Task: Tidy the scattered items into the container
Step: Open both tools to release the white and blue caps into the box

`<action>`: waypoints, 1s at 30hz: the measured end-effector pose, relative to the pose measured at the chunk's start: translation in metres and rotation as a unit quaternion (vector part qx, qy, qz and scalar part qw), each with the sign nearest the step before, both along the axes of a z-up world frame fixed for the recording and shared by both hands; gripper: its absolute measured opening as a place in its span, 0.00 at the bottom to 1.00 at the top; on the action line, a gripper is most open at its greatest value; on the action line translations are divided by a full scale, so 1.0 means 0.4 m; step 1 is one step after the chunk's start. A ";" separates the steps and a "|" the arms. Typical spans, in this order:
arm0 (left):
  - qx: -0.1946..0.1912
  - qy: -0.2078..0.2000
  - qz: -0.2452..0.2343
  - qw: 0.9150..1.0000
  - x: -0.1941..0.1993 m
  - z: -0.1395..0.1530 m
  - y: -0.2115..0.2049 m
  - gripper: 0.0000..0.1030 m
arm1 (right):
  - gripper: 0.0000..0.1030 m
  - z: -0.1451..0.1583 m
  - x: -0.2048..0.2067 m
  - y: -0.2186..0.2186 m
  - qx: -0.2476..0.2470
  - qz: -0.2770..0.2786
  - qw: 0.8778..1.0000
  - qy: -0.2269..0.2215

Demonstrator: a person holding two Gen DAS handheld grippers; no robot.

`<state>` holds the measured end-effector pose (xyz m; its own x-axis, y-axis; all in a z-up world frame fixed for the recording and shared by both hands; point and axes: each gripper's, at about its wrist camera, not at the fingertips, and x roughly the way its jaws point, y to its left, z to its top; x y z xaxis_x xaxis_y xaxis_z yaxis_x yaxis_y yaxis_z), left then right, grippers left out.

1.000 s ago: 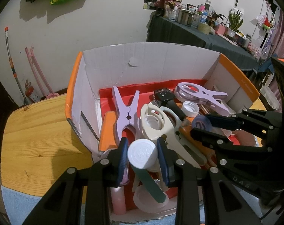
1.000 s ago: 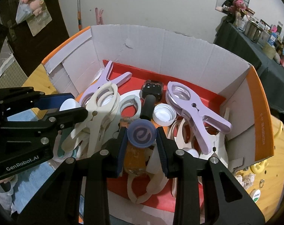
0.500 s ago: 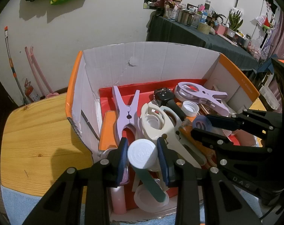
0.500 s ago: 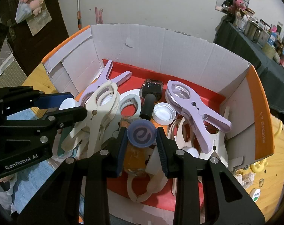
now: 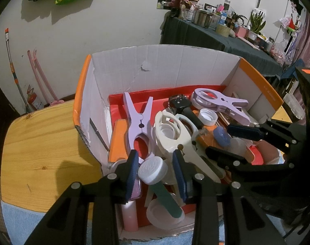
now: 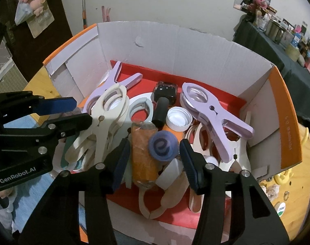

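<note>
Both tongs hang over the cardboard box [image 5: 165,67] on the counter [image 5: 38,143]. Left tongs [image 5: 156,170] opening, pads just off the white-capped tube [image 5: 152,170]. Right tongs [image 6: 153,155] opening wide, blue-capped bottle [image 6: 163,146] loose between them in the box.

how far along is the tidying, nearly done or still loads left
Mostly done, by the look of it. The cardboard box already holds a heap of big clips, a white cap and more. In hand: both grippers hang over the box, jaws opening. The right gripper has let go of the orange bottle with the blue cap; the left gripper is freeing the white-capped tube. Left: a yellow item and small bits on the table.
</note>
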<state>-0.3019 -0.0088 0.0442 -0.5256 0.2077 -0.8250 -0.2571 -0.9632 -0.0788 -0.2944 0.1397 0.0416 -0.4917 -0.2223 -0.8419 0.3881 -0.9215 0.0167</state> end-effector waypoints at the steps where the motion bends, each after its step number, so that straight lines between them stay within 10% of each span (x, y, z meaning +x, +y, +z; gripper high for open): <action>1: 0.000 0.000 0.000 1.000 -0.001 0.000 0.000 0.36 | 0.48 0.000 0.001 0.000 0.001 0.000 1.000 0.001; 30: 0.002 0.007 0.000 1.000 0.021 0.016 0.009 0.41 | 0.48 0.033 0.029 -0.002 -0.003 -0.011 1.000 0.021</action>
<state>-0.2937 -0.0053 0.0506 -0.5363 0.2112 -0.8172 -0.2584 -0.9628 -0.0793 -0.2830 0.1390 0.0547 -0.5312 -0.2161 -0.8193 0.3686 -0.9296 0.0062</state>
